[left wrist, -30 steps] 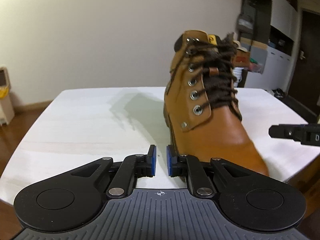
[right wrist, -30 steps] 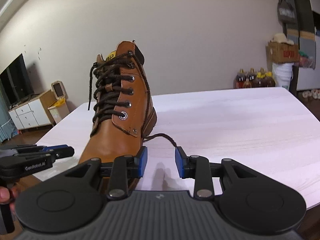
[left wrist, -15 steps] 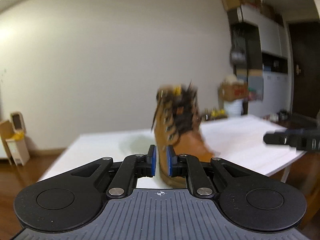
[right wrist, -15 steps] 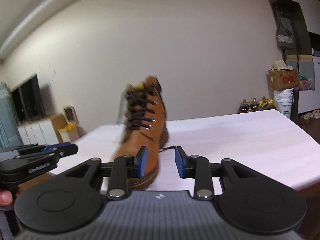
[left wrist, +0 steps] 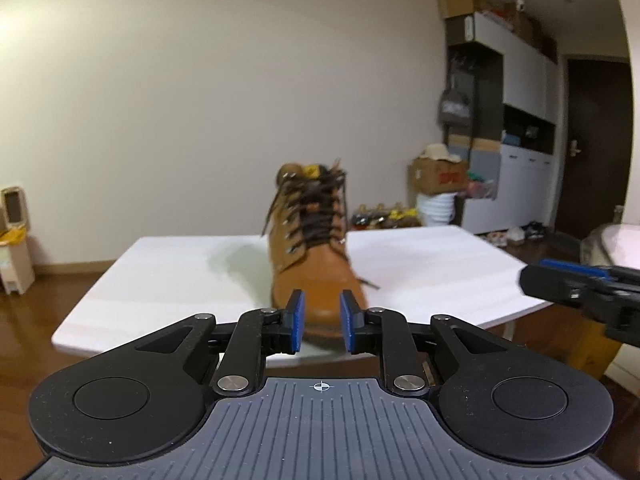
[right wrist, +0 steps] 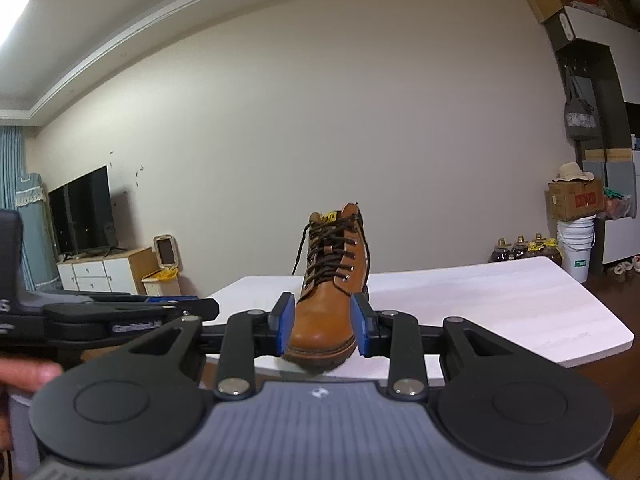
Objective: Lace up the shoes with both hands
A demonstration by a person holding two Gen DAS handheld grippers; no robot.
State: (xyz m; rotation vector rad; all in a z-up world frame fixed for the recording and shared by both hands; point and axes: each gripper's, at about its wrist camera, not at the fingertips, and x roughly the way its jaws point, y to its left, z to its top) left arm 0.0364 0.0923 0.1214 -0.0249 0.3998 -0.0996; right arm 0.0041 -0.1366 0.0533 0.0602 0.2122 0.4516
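Note:
A tan leather boot (left wrist: 316,256) (right wrist: 332,304) stands upright at the near edge of the white table (left wrist: 180,280) (right wrist: 500,304), toe towards me. Dark brown laces (left wrist: 316,208) (right wrist: 330,248) criss-cross its front, and a loose lace end (left wrist: 366,282) lies on the table beside the toe. My left gripper (left wrist: 321,320) hangs back from the table edge, its jaws opening with nothing between them. My right gripper (right wrist: 323,322) is open too and holds nothing. The boot only shows through each gap from well behind. Each gripper shows at the edge of the other's view.
A person's hand (right wrist: 24,372) holds the left gripper. Behind the table stand a cardboard box (left wrist: 438,176), a white bucket (right wrist: 576,244), bottles (right wrist: 520,246) and tall cabinets (left wrist: 520,128). A TV (right wrist: 82,212) on a low cabinet and a small bin (left wrist: 16,240) are at the left.
Both grippers have pulled back from the boot, which now looks smaller and farther off. The left jaws have spread from a narrow gap to a wider one. The right jaws stay open.

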